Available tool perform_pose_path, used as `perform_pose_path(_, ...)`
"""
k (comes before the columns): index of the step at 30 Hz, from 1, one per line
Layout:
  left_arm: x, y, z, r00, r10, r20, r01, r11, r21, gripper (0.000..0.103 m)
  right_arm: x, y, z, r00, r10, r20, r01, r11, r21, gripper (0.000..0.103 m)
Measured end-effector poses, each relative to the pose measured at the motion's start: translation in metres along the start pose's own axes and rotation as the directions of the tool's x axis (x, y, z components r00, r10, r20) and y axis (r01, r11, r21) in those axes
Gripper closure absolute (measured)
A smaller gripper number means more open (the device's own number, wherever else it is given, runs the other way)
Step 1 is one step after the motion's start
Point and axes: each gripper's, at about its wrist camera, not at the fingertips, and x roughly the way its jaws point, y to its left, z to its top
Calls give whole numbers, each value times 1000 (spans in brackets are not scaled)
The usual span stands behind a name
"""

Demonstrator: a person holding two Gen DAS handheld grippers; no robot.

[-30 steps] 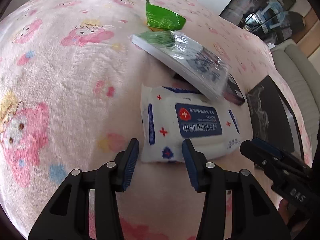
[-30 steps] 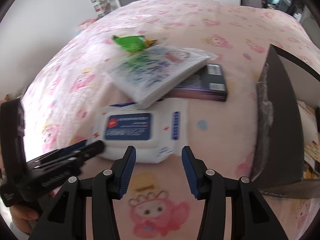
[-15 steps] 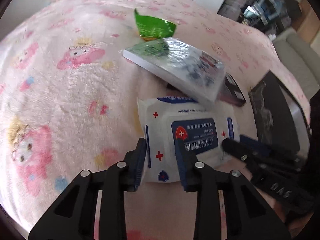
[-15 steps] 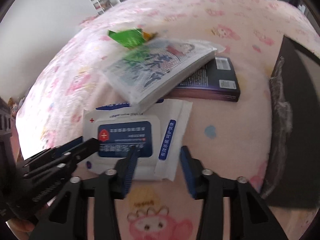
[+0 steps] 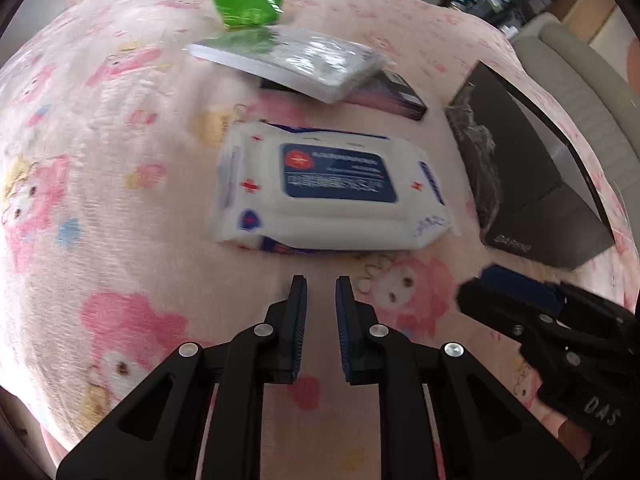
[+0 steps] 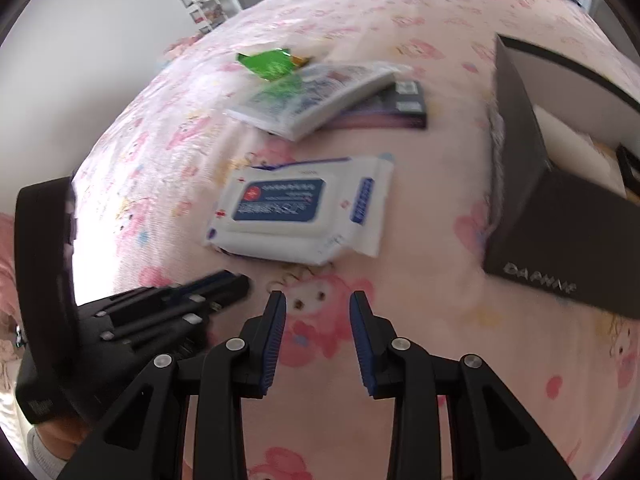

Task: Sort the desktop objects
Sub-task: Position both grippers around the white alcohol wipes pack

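The left gripper (image 5: 321, 286) hangs just short of the wipes pack (image 5: 328, 188), its jaws closing with only a narrow gap left and nothing between them — bare pink blanket (image 5: 100, 128) shows through; the right gripper (image 6: 318, 300) sits beside it, jaws a little apart and likewise empty. Both point down at the near edge of the pack, which lies flat in the middle of the blanket, label up, apart from everything else; that placing suggests the pack is the item in hand for sorting, probably bound for the dark box (image 6: 560, 216) that stands open just to its right.

Beyond the pack a shrink-wrapped book (image 5: 292, 56) leans across a dark purple book (image 5: 392, 96), so most of the lower one is covered; a green wrapper (image 5: 246, 8) lies at the far end, touching or just beside the wrapped book — I cannot tell which. The box interior is only partly seen from the right wrist view: something pale and a dark frame-like edge, too cut off to name. Motion blur smears the pack's print; the box's lettering is barely legible.
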Motion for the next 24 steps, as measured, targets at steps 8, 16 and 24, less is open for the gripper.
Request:
perform_pose_path(8, -1, 46, 37, 998, 10, 60, -2, 992, -123, 74, 7, -20, 26, 999, -19, 32, 16, 997, 75, 67)
perform_pose_path(16, 20, 43, 47, 999, 33, 19, -30, 991, -128, 73, 55, -23, 43, 997, 12, -76, -6, 997, 73, 61)
perform_pose_path(24, 31, 49, 52, 998, 55, 9, -53, 987, -153, 54, 43, -13, 35, 1000, 6, -24, -5, 999, 52, 64)
